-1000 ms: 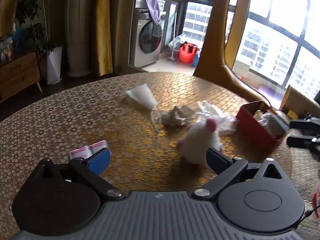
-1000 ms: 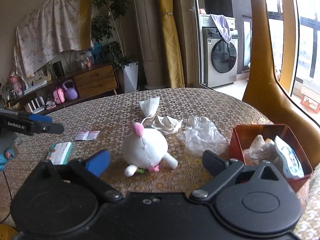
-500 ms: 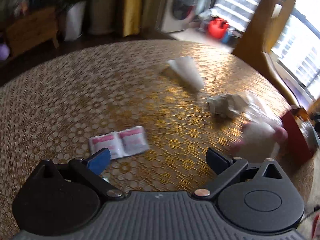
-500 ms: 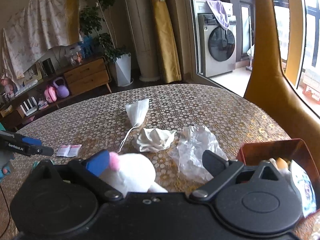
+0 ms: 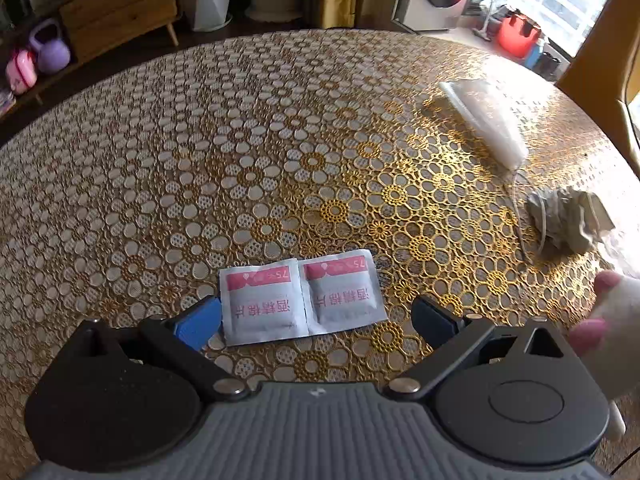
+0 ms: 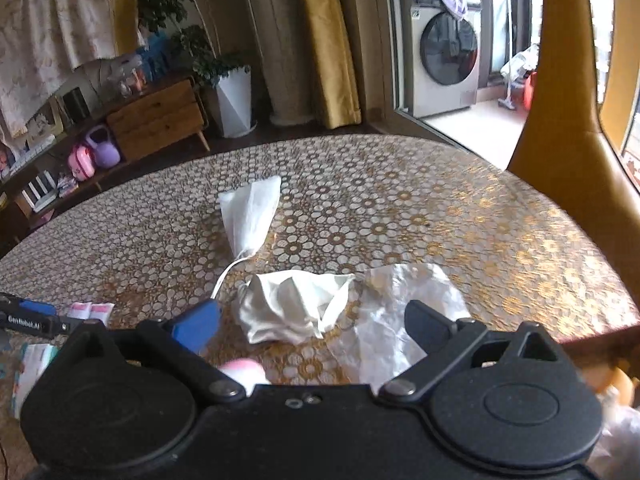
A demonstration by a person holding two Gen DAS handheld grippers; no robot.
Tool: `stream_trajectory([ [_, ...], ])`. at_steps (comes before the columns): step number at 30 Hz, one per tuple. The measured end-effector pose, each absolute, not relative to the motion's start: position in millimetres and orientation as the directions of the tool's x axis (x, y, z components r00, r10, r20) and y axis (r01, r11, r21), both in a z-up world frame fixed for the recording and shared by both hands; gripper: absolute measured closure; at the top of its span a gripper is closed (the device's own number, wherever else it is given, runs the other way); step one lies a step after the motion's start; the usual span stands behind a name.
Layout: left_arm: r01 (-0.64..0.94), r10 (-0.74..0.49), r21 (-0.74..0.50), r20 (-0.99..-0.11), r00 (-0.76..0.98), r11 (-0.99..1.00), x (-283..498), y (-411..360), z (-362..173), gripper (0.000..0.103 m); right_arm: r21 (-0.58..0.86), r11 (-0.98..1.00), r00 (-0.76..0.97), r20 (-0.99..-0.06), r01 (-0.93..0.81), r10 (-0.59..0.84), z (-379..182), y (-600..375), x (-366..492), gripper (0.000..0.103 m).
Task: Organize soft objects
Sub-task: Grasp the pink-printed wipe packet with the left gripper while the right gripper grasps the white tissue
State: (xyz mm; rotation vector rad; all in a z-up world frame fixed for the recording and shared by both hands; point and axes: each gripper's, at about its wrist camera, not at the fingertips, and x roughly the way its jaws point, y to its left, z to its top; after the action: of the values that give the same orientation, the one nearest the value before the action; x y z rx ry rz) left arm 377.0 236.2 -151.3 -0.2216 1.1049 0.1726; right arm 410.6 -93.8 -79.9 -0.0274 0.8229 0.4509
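My left gripper (image 5: pixel 316 318) is open and empty, its fingers on either side of a pair of joined white and pink wipe sachets (image 5: pixel 300 295) lying flat on the table. The white plush toy (image 5: pixel 612 344) with pink ears sits at the right edge of the left wrist view. My right gripper (image 6: pixel 312 322) is open and empty, just above a crumpled white cloth (image 6: pixel 294 306) and a crinkled clear plastic sheet (image 6: pixel 404 300). The plush's pink ear (image 6: pixel 242 370) peeks out under the right gripper. A white drawstring pouch (image 6: pixel 250 214) lies further back.
The round table has a gold floral lace cover (image 5: pixel 240 140). The pouch (image 5: pixel 486 120) and crumpled cloth (image 5: pixel 568 220) lie at the right in the left wrist view. A tan chair back (image 6: pixel 560 100) stands at the far right. The left gripper (image 6: pixel 28 318) and another packet (image 6: pixel 32 364) show at the left edge.
My left gripper swung left away from the plush toy and came down over the wipe sachets. My right gripper moved forward over the plush toward the crumpled cloth and plastic sheet.
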Motion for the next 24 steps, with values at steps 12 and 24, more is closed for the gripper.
stream_trajectory([
  [12,-0.301,0.104,-0.025,-0.907,0.408,0.953,396.3,229.7,-176.2,0.009,0.187,0.883,0.513,-0.754,-0.430,0.409,-116.6,-56.2,452.4,0.006],
  [24,-0.278,0.084,-0.053,-0.884,0.460,0.959,404.7,208.5,-172.9,0.071,0.127,0.888,0.487,-0.797,-0.442,0.357,-136.5,-40.3,465.5,0.031],
])
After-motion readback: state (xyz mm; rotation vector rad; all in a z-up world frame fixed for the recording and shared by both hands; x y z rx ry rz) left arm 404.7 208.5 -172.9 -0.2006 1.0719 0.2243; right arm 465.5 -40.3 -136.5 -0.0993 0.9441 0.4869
